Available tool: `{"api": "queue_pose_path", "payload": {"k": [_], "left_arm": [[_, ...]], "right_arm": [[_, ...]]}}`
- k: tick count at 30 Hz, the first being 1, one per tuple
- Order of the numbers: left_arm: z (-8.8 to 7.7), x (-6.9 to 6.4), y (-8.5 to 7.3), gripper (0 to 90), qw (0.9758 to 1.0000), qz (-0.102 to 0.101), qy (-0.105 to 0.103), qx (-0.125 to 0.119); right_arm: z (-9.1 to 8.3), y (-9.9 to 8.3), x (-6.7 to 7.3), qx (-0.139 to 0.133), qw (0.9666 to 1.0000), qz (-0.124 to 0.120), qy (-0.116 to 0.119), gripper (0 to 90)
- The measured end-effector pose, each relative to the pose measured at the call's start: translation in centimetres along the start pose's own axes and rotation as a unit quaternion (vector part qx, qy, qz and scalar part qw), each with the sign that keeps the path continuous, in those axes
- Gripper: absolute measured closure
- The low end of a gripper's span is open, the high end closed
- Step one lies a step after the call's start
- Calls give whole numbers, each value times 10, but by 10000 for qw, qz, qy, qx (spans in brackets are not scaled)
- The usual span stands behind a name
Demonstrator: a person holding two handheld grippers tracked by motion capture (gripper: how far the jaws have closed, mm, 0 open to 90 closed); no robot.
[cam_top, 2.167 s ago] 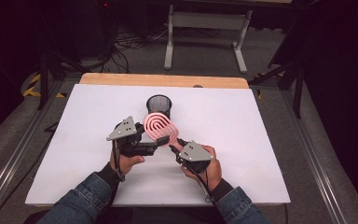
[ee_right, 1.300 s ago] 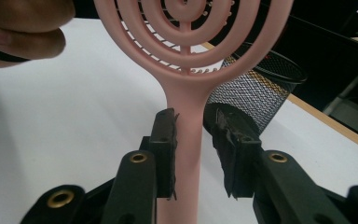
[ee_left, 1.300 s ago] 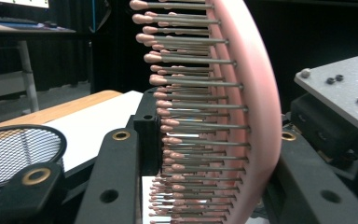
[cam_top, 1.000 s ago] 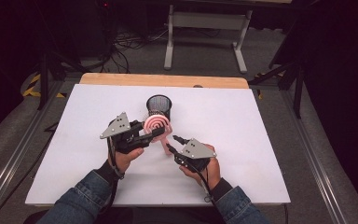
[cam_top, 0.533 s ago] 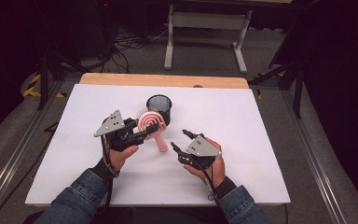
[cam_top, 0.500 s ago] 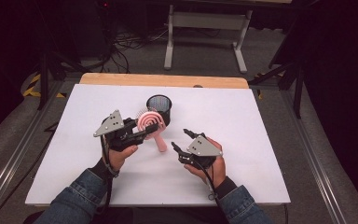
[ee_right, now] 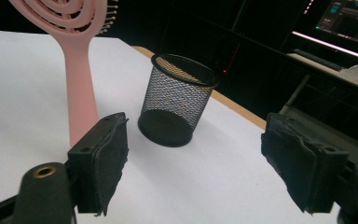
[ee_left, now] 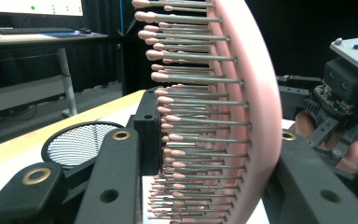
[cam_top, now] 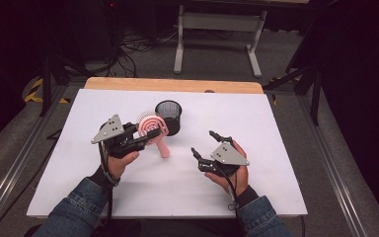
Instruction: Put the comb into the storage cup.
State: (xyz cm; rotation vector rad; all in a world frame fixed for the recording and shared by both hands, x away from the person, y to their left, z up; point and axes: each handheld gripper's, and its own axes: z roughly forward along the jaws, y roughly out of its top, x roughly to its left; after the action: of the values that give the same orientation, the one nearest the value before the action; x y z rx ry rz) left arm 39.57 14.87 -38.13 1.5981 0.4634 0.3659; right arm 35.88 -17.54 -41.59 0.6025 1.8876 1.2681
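- Left gripper (cam_top: 145,137) clamped on brush (cam_top: 153,131) head; jaws pressing bristle side and pink back, seen close in left gripper view (ee_left: 205,140).
- Brush held above table (cam_top: 276,118), head up, handle slanting down toward 5 o'clock in high view; handle tip low over the white top, contact not discernible.
- Bristles (ee_left: 191,84) grey with pink tips, pointing toward 9 o'clock in left gripper view; pink back (ee_left: 256,93) curving at 3 o'clock side.
- Cup (cam_top: 169,116), black mesh, upright on table, just at 2 o'clock of brush head; touching or apart cannot be told from above.
- In right gripper view, cup (ee_right: 177,100) standing clear of brush handle (ee_right: 80,88), handle at 9 o'clock of cup.
- Right gripper (cam_top: 208,143) wide apart, nothing between pads; jaws just been opening.
- Right gripper at 4 o'clock of brush, well apart from it, pointing toward 10 o'clock in high view.
- Right pads (ee_right: 109,158) black, worn, framing cup from a distance.
- Right hand (cam_top: 229,170) low at table's near half; left hand (cam_top: 118,160) at 7 o'clock of brush head.
- Other gripper and a hand visible at 3 o'clock edge of left gripper view (ee_left: 349,93).
- Wooden strip (cam_top: 172,85) along table's far edge, 12 o'clock of cup.
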Motion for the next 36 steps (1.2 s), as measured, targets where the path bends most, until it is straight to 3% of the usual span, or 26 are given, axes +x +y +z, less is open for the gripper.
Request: {"api": "queue_pose_path", "payload": {"k": [2, 15, 28, 36], "left_arm": [[-1, 1, 0, 628, 10000, 0, 13, 9], [-11, 7, 4, 629, 9999, 22, 130, -35], [-25, 15, 13, 629, 9992, 57, 363, -177], [-31, 18, 17, 629, 9987, 73, 451, -246]], "right_arm": [[-2, -1, -3, 12, 10000, -48, -53, 220], [-24, -14, -26, -51, 9993, 268, -246, 177], [-31, -24, -33, 15, 9984, 256, -514, 105], [-35, -29, -35, 80, 9986, 273, -455, 84]]}}
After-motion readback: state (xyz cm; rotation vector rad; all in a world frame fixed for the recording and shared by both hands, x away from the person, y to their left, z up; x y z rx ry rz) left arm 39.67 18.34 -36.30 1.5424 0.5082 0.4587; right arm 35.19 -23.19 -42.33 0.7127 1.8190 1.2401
